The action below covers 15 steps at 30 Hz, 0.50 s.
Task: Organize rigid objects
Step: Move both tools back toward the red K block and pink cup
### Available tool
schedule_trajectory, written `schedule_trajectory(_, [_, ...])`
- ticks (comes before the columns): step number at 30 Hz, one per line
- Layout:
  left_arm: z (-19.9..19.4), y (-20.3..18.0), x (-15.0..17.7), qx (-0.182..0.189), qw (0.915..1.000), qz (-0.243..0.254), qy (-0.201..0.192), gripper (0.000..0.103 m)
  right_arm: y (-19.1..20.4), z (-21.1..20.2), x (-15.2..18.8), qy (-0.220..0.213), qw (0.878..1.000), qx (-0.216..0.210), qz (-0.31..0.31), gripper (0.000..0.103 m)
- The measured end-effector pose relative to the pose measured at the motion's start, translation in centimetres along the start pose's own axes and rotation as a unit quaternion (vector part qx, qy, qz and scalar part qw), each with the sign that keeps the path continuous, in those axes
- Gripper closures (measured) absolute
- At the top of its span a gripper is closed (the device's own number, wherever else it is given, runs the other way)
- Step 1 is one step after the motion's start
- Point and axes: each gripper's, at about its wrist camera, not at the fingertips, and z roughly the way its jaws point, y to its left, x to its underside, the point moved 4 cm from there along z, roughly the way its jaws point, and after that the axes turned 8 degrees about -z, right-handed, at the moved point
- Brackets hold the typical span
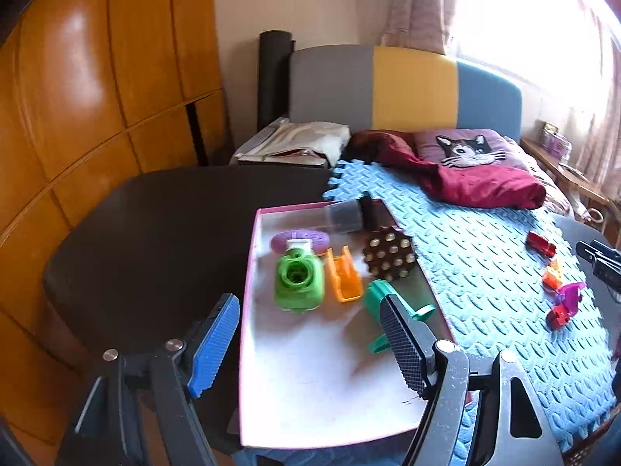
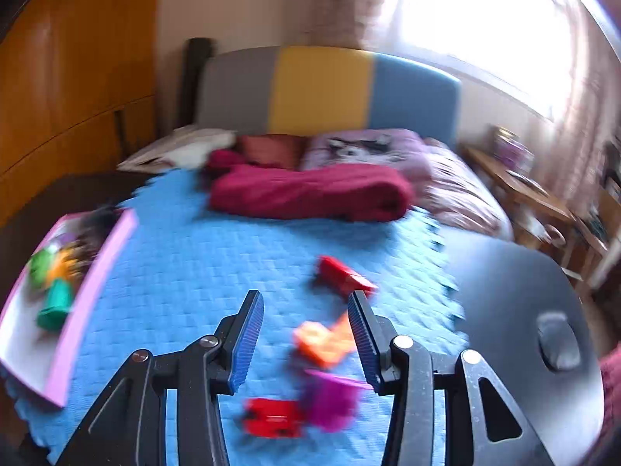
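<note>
A pink-rimmed white tray [image 1: 310, 380] holds a green toy [image 1: 299, 281], an orange piece [image 1: 343, 277], a teal piece [image 1: 382, 295], a brown studded disc [image 1: 388, 254], a purple oval [image 1: 299, 239] and a clear cup [image 1: 343, 217]. My left gripper [image 1: 310, 345] hangs open over the tray's near half, gripping nothing. Its right finger is close to the teal piece. On the blue foam mat [image 2: 194, 264] lie a red block [image 2: 341, 272], an orange piece [image 2: 322, 341], a purple piece [image 2: 330, 400] and another red piece [image 2: 271, 417]. My right gripper [image 2: 306, 339] is open above them, and its view is blurred.
The tray sits half on a dark table [image 1: 155, 225] and half on the mat [image 1: 485, 264]. A crimson blanket [image 2: 310, 194] and a cat pillow [image 1: 465, 147] lie beyond. A black round tabletop [image 2: 516, 310] with a dark oval thing [image 2: 559, 341] is at the right.
</note>
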Motion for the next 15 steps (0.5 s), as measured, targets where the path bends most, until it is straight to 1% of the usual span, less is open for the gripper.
schedule_trajectory(2, [0.0,-0.9,-0.2,0.006,0.9999,0.009,-0.001,0.027,-2.4,0.9,0.8,0.018,0.998,0.015,0.051,0.057])
schedule_trajectory(3, [-0.1,-1.4,-0.2,0.008,0.9999,0.013,-0.001,0.027,-3.4,1.1,0.9,0.021,0.997,0.014,0.078,0.057])
schedule_trajectory(5, [0.0,-2.1,-0.3,0.013,0.9997,0.021,-0.001,0.027,-4.5,1.2,1.0,0.018,0.994,0.015,0.103,0.057])
schedule_trajectory(9, [0.3,-3.8,-0.4,0.025,0.9991,0.035,0.004,0.027,-5.4,1.0,1.1,0.018,0.992,0.016,0.121,0.057])
schedule_trajectory(15, [0.9,-6.5,-0.4,0.048,0.9971,0.058,0.012,0.027,-5.7,0.7,1.1,0.009,0.991,0.023,0.131,0.057])
